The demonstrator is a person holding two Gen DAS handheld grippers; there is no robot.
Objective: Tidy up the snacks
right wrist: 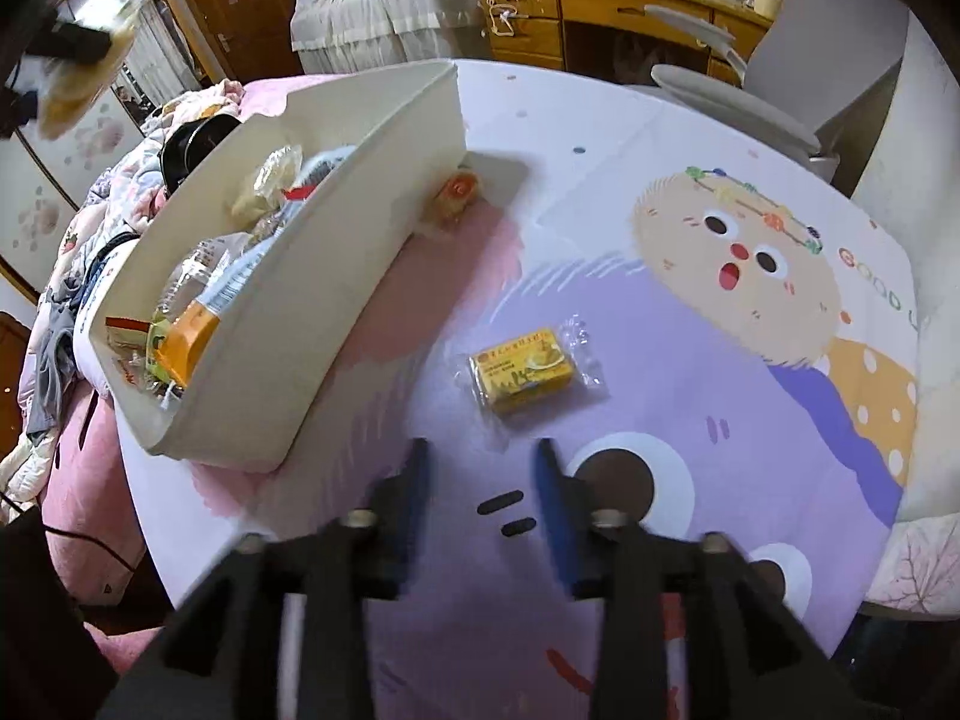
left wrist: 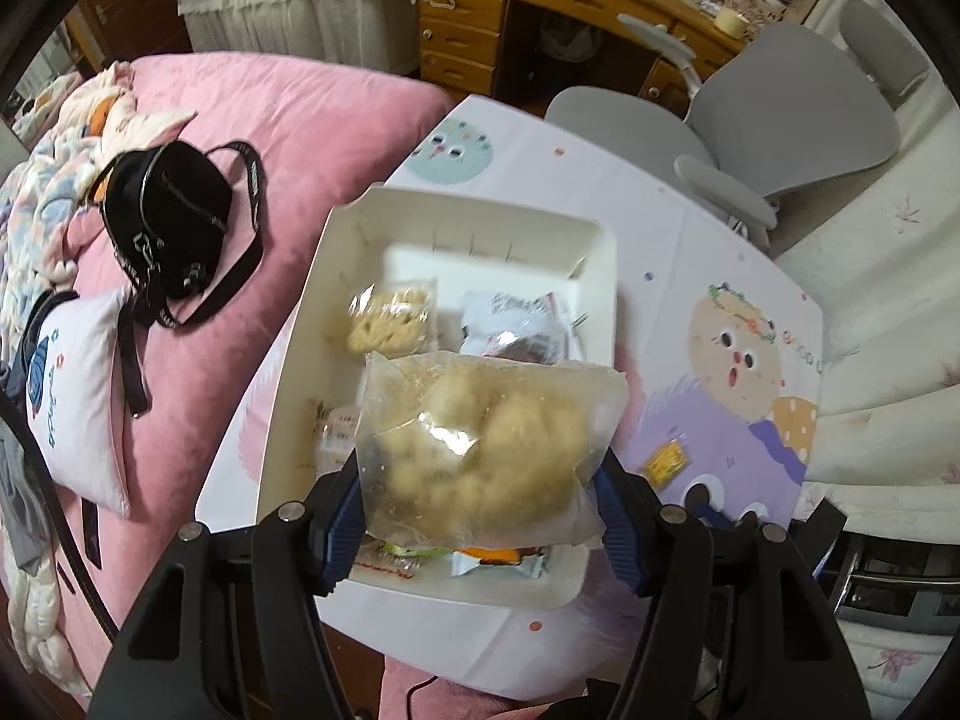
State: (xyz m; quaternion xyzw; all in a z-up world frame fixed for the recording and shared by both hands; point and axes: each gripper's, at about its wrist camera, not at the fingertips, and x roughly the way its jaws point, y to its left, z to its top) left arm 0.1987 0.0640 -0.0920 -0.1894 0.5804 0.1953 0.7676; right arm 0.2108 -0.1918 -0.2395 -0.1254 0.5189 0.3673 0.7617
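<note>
Left tool (left wrist: pixel 480 504) clamped on a clear bag of pale puffy snacks (left wrist: pixel 486 438), blue pads pressing both side edges, bag hanging directly above the white bin (left wrist: pixel 591 240) and pointing steeply down into it. Below the bag, inside the bin: a packet of lattice crackers (left wrist: pixel 393 318), a silver-and-white pouch (left wrist: pixel 522 324), and at the near end an orange-and-silver wrapper (left wrist: pixel 498 564). Likely step: lowering and letting go, with free floor showing at the bin's far end beyond the crackers. Right tool (right wrist: pixel 483 468) apart, nothing between the jaws, hovering low over the counter (right wrist: pixel 690 138) with its cartoon print. Straight ahead of the right tool and near it, a small yellow snack pack (right wrist: pixel 525 369) in clear wrap, lying flat, long axis running across the view and tilted slightly up to the right; right hand clearly the nearer one, left hand busy over the bin. Open path between jaws and pack, nothing in the way; probably a short reach forward with the jaws spanning the shorter side. Bin wall to the left of the pack, well apart from it. Another small wrapped sweet, orange and yellow (right wrist: pixel 456 201), resting against the bin's outer wall farther back. Beyond the counter: pink bedding with a black bag (left wrist: pixel 168 222) on it, a grey chair (left wrist: pixel 780 120), a wooden desk (left wrist: pixel 480 18).
</note>
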